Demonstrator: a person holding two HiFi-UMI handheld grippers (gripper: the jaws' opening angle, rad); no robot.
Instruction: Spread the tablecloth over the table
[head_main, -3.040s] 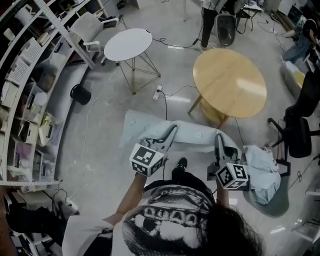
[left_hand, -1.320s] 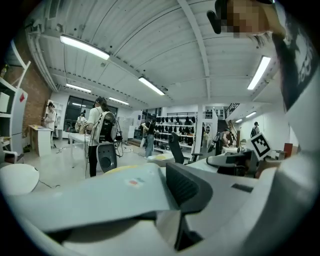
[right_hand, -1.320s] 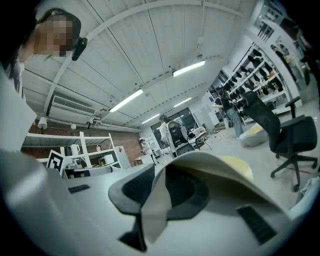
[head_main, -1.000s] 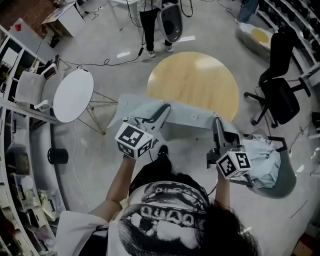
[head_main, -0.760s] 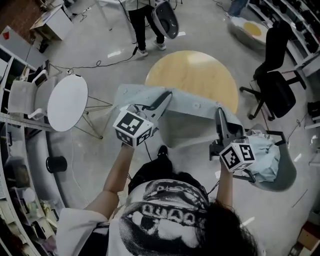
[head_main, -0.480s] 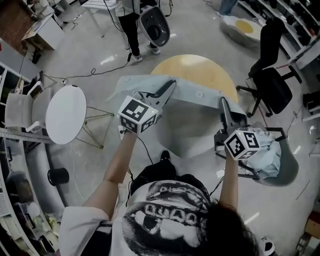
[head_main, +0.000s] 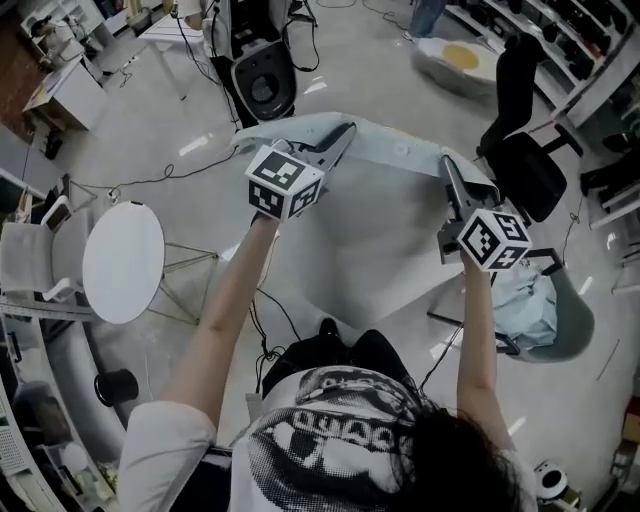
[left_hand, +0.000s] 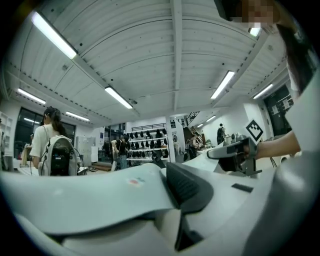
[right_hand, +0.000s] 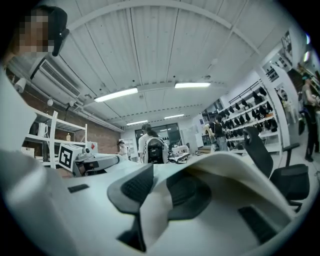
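Head view, looking steeply down: a person stands with both arms raised and holds a pale tablecloth (head_main: 370, 250) up by its top edge. The left hand-held gripper (head_main: 343, 133) is clamped on the edge near one corner, and the right hand-held gripper (head_main: 449, 166) is clamped on it farther along, well apart from the left. Each gripper's own view shows its dark ribbed pads pressed together with a fold of the cloth pinched between them. The cloth hangs from this edge as a broad sheet in front of the person, with its lower part reaching towards the floor near their feet. The sheet blocks the area straight ahead, and no surface for it to cover shows there. A small white round table (head_main: 122, 262) stands off to the left, a black office chair (head_main: 520, 165) to the right, and cables trail over the floor. The step in hand appears to be carrying and casting the cloth. To do it well, the person would probably hold the top edge level and lightly taut, then sweep it forward so the far hem lands past the far rim. The grips should open only once the cloth lies flat with even overhang. Since the sheet blinds the path ahead, the cables are a likely tripping risk.
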